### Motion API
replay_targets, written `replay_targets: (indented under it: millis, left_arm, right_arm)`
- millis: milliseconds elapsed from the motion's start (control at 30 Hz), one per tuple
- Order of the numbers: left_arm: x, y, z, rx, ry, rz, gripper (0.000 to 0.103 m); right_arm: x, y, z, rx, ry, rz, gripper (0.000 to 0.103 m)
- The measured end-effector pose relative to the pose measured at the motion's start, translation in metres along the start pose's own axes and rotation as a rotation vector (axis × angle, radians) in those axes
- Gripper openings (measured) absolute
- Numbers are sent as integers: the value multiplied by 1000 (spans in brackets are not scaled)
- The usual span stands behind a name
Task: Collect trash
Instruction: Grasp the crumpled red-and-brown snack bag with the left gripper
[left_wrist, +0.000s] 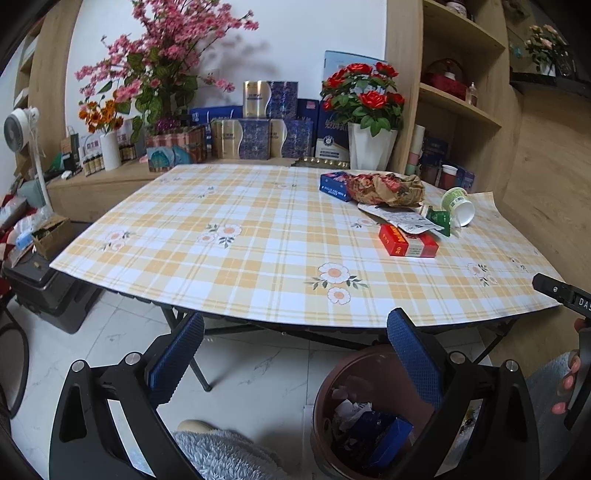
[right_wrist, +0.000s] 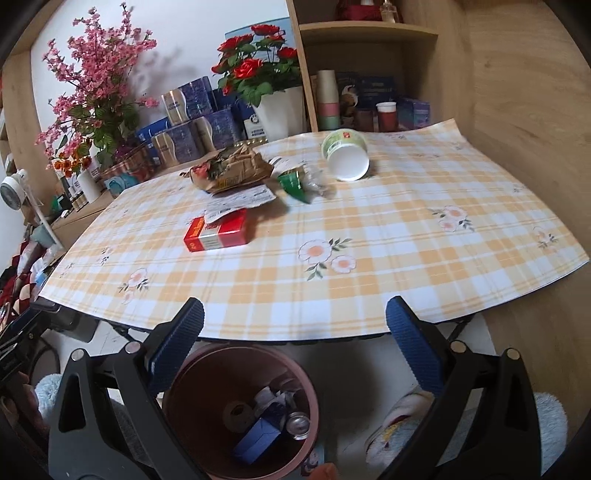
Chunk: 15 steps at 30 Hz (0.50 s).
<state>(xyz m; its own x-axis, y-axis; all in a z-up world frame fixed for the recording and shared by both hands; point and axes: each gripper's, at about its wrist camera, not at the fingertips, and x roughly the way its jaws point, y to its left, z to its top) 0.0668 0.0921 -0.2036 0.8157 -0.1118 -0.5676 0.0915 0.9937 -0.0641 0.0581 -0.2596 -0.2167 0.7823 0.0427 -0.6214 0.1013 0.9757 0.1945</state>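
From the left wrist view, the left hand-held gripper (left_wrist: 295, 354) hangs released near the front edge of the surface (left_wrist: 229, 258), its blue-padded fingers (left_wrist: 413, 354) spread wide with nothing between them. Below it on the tiled floor stands the brown bin (left_wrist: 332, 387), already holding a blue carton (left_wrist: 391, 435) and crumpled paper. Up on the checked cloth, toward the far right, the remaining trash lies bunched together: a red box (left_wrist: 406, 242) nearest, a torn white wrapper (left_wrist: 402, 219) overlapping it, a green packet (left_wrist: 439, 218), a tipped paper cup (left_wrist: 460, 205) on its side, a crumpled brown bag (left_wrist: 388, 188), and a blue box (left_wrist: 334, 186) beside that bag. At the right edge a hand (left_wrist: 569, 384) grips the other tool.

From the right wrist view, the right hand-held gripper (right_wrist: 295, 347) is likewise let go, jaws wide and empty, poised over the brown bin (right_wrist: 295, 443), where a blue carton (right_wrist: 258, 443), a can (right_wrist: 299, 424) and paper scraps rest. On the surface (right_wrist: 369, 295) beyond lie the red box (right_wrist: 216, 230), white wrapper (right_wrist: 240, 199), green packet (right_wrist: 295, 184), brown bag (right_wrist: 232, 168) and tipped cup (right_wrist: 345, 155), its mouth facing forward.
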Motion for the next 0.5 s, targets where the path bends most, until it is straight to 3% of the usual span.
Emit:
replay_targets:
  millis: [167,500]
  left_arm:
    - [4,4,-1,-24,20,3,97]
    - [22,-9,15,-43,47,-92,97]
  right_arm:
    - [0,-2,-1,-3,-8,16,97]
    - [15,-11,6,11,2,34,97]
